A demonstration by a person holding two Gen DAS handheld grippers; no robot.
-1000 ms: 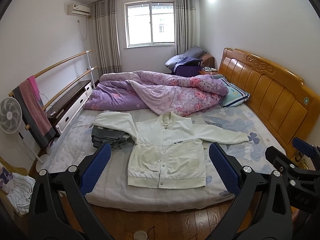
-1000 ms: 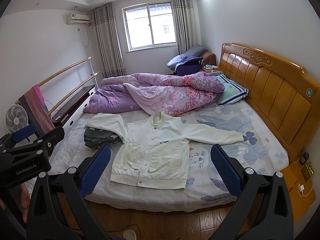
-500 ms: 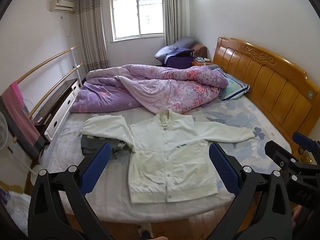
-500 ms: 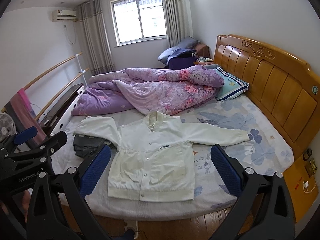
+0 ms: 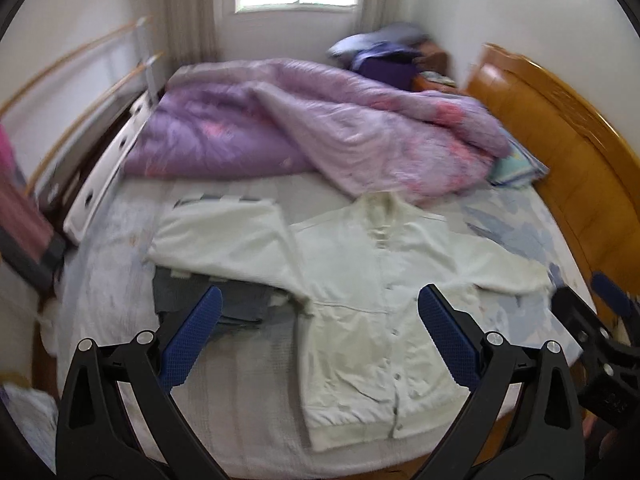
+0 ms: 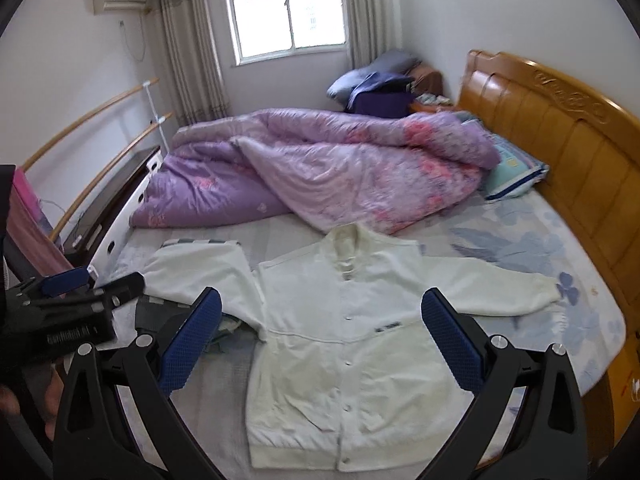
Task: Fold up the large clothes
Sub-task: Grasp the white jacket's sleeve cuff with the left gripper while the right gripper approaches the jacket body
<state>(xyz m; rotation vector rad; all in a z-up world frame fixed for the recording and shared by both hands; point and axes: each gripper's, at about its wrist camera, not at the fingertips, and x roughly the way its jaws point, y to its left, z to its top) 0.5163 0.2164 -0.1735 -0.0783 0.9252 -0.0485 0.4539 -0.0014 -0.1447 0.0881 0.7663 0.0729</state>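
Observation:
A cream-white button-front jacket (image 5: 372, 300) lies spread face up on the bed, sleeves out to both sides; it also shows in the right wrist view (image 6: 348, 344). Its left sleeve rests over a folded grey garment (image 5: 208, 300). My left gripper (image 5: 320, 336) is open and empty, held above the near bed edge, over the jacket's left half. My right gripper (image 6: 320, 340) is open and empty above the jacket's body. Neither touches the cloth.
A rumpled purple quilt (image 6: 320, 168) covers the far half of the bed, touching the jacket's collar. A wooden headboard (image 6: 560, 128) and a pillow (image 6: 516, 176) are at the right. A dark cabinet (image 6: 112, 200) and a rail with a pink towel (image 6: 28, 220) stand at the left.
Both grippers have moved forward and down toward the bed, so the jacket looks larger and closer. The jacket has not moved. Both stay open.

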